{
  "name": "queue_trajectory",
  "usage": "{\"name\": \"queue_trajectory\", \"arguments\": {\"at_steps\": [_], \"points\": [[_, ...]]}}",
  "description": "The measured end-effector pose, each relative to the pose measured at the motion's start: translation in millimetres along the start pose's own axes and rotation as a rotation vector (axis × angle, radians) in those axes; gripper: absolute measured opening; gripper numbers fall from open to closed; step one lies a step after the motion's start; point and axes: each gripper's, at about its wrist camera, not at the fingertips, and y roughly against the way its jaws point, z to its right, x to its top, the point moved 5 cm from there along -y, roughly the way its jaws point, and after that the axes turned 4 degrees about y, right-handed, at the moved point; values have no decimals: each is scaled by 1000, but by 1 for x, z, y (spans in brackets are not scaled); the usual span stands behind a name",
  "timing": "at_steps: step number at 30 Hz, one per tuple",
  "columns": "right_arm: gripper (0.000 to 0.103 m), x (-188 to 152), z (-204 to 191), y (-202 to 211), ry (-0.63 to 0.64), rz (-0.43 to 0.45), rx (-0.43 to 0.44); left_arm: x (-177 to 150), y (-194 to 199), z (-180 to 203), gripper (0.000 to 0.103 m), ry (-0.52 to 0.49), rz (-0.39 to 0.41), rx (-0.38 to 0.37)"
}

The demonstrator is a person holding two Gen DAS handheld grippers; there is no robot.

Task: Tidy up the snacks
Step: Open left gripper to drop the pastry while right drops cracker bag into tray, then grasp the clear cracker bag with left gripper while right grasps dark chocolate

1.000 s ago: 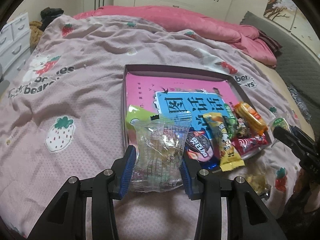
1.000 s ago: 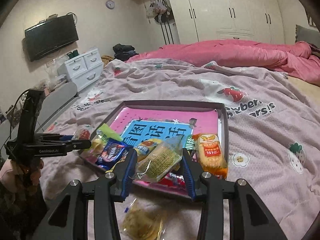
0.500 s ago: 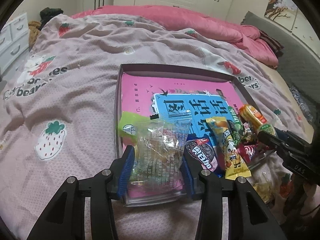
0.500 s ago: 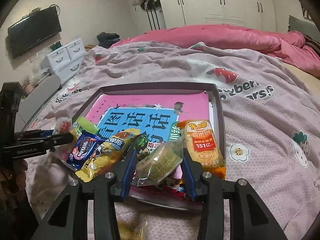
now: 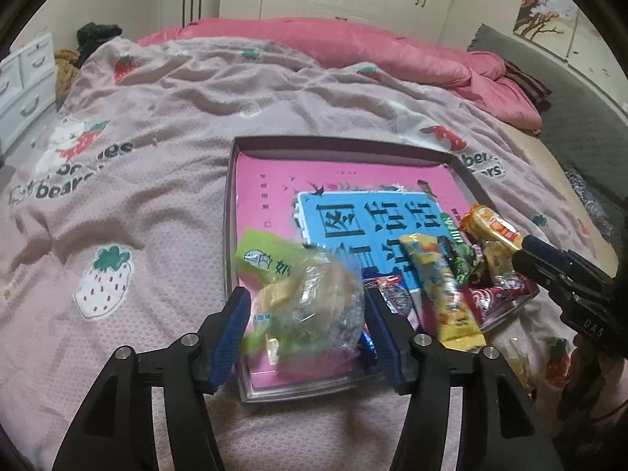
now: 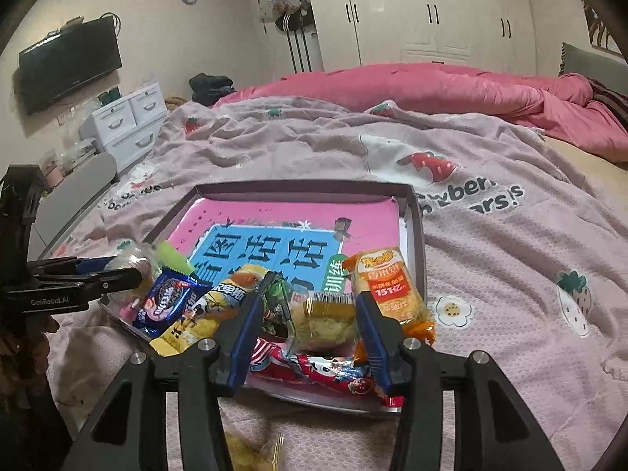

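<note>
Now the left gripper point(image 5: 306, 322) has just been spreading its jaws, and the clear bag with a green header point(image 5: 310, 298) sits loose between them, blurred as if dropping, over the near left corner of the shallow tray point(image 5: 231, 212); the pads no longer seem to press it. Likewise the right gripper point(image 6: 308, 327) has just been widening, with a clear pack of yellowish snack point(image 6: 325, 318) between its blue pads point(image 6: 245, 337), lying on the red wrapper point(image 6: 337, 373) at the tray's near edge; a gap shows on the left side, so I judge it let go. Both hands look to be at the release step, setting snacks into the tray. Next each needs to back straight out without dragging its pack, then go for what remains on the bedspread point(image 6: 510, 267), such as the loose clear pack point(image 6: 251, 451) just short of the tray. Near the front the tray is crowded: blue cookie pack point(image 6: 168, 302), yellow bar point(image 6: 208, 314), orange pack point(image 6: 388, 286). Farther back it lies bare, so later pieces would fit there. Its low rim is the edge to clear.
</note>
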Motion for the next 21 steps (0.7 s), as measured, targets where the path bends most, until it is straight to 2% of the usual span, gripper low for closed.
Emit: {"name": "queue_trajectory", "arguments": {"at_steps": [9,15,21], "points": [[56,2,0,22,-15,38,11,2,17,9,64,-13,32,-17],[57,-2,-1,34,-29,41,10,2,34,21,68,-46,55,-39],[58,-13,-5,51,-43,30,21,-3,50,36,70,-63,56,-100]]}}
